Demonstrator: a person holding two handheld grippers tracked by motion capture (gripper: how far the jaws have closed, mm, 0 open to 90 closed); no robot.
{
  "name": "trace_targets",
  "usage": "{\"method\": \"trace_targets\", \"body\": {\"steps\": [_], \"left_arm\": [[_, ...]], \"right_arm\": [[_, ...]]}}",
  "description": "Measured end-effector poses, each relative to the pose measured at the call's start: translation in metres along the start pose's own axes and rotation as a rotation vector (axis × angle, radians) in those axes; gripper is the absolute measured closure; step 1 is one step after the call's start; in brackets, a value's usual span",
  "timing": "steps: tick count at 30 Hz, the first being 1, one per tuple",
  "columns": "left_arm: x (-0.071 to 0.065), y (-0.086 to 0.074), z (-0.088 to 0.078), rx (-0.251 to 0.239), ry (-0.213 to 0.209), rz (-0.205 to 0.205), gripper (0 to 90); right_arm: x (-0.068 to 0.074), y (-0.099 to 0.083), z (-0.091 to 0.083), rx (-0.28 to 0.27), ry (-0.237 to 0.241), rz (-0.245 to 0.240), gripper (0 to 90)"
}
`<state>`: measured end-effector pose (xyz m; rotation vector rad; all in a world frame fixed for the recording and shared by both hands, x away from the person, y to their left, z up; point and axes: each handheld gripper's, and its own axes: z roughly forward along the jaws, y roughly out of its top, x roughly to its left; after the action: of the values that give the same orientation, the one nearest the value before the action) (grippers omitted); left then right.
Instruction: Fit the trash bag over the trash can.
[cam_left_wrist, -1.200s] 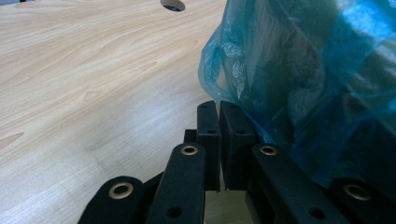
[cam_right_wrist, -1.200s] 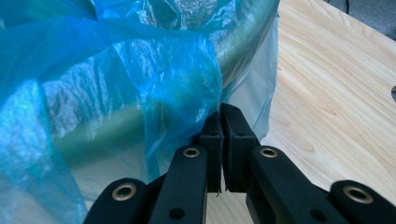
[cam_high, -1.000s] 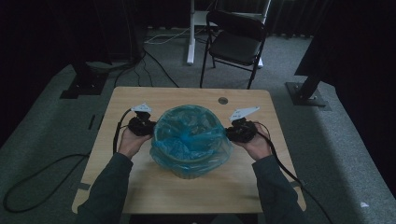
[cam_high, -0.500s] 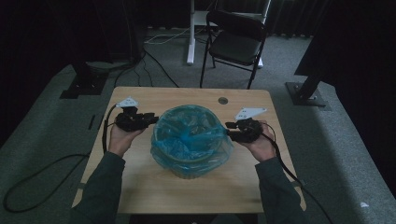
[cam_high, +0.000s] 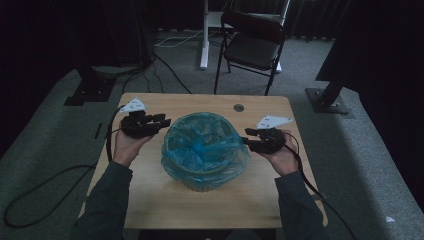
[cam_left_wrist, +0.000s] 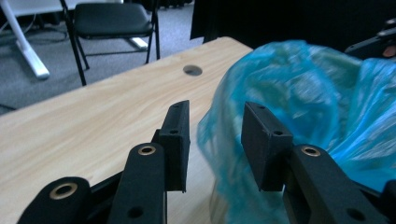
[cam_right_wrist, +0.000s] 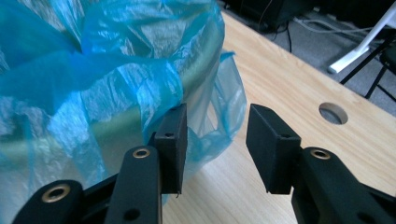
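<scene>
From the high view, a bin (cam_high: 205, 170) lined with a blue bag (cam_high: 205, 142) stands on the wooden table (cam_high: 150, 200), between the two grippers. The left gripper (cam_high: 162, 120) hangs just beside the bag's rim on the left, its tips pointing at the bag. The right gripper (cam_high: 247, 137) sits just beside the rim on the opposite side, also pointing inward. Both sets of jaws have just been opening, and neither holds anything. A black chair (cam_high: 252, 45) stands on the floor beyond the table.

In the left gripper view, the left gripper (cam_left_wrist: 215, 140) has its jaws apart with a clear gap. The bag (cam_left_wrist: 317, 93) bulges ahead and to the right of them; a fold of it lies behind the gap, and the pads do not press it. A round hole (cam_left_wrist: 192, 70) in the table lies farther ahead.

In the right gripper view, the right gripper (cam_right_wrist: 217, 142) stands with jaws apart, bare table showing between them. The bag (cam_right_wrist: 102, 84) lies ahead and to the left, its film just beside the left jaw.
</scene>
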<state>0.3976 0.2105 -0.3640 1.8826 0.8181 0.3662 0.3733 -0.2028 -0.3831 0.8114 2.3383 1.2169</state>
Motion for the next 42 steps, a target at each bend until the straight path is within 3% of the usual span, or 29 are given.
{"method": "trace_targets", "body": {"steps": [4, 15, 19, 26, 35, 42], "left_arm": [[-0.013, 0.013, 0.001, 0.001, -0.025, 0.039, 61.2], [-0.035, 0.031, 0.007, -0.003, -0.074, 0.095, 60.8], [-0.042, 0.033, 0.013, 0.013, -0.086, 0.115, 60.9], [-0.055, 0.038, 0.028, 0.066, -0.117, 0.166, 61.8], [-0.071, 0.042, 0.044, 0.142, -0.162, 0.241, 61.7], [-0.08, 0.042, 0.059, 0.193, -0.16, 0.284, 61.4]], "right_arm": [[0.001, 0.001, -0.007, -0.05, 0.021, 0.014, 56.7], [0.003, 0.0, -0.013, -0.067, 0.022, 0.01, 57.5], [0.005, 0.0, -0.014, -0.063, 0.041, 0.007, 62.8], [0.008, 0.001, -0.013, -0.041, 0.082, -0.01, 74.2], [0.009, 0.0, -0.012, -0.036, 0.088, -0.016, 72.5], [0.009, -0.001, -0.011, -0.036, 0.086, -0.015, 70.5]]}}
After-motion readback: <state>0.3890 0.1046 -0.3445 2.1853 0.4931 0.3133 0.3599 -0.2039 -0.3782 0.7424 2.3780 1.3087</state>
